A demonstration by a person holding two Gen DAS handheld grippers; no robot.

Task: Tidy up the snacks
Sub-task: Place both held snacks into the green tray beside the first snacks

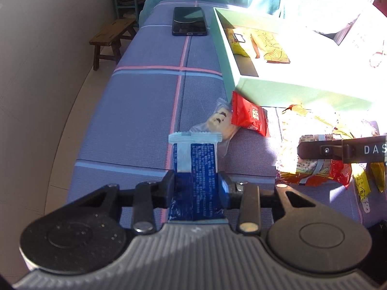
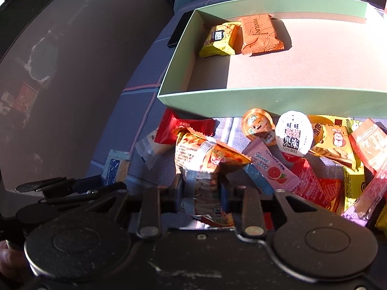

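Note:
My left gripper [image 1: 196, 183] is shut on a blue and white snack packet [image 1: 197, 166], held above the purple checked cloth. My right gripper [image 2: 200, 188] is shut on an orange crinkled snack bag [image 2: 205, 162], at the near edge of a pile of loose snacks [image 2: 314, 159]. A pale green box [image 2: 266, 96] lies beyond the pile and holds a yellow packet [image 2: 221, 39] and an orange wafer packet [image 2: 261, 35]. The box also shows in the left wrist view [image 1: 278, 91], with a red packet [image 1: 250, 116] and a clear-wrapped white snack [image 1: 219, 123] in front of it.
A black phone [image 1: 189, 21] lies on the cloth left of the box. A wooden stool [image 1: 111, 38] stands on the floor at far left. Two jelly cups [image 2: 293, 133] sit by the box's front wall. The cloth's left edge drops to the floor.

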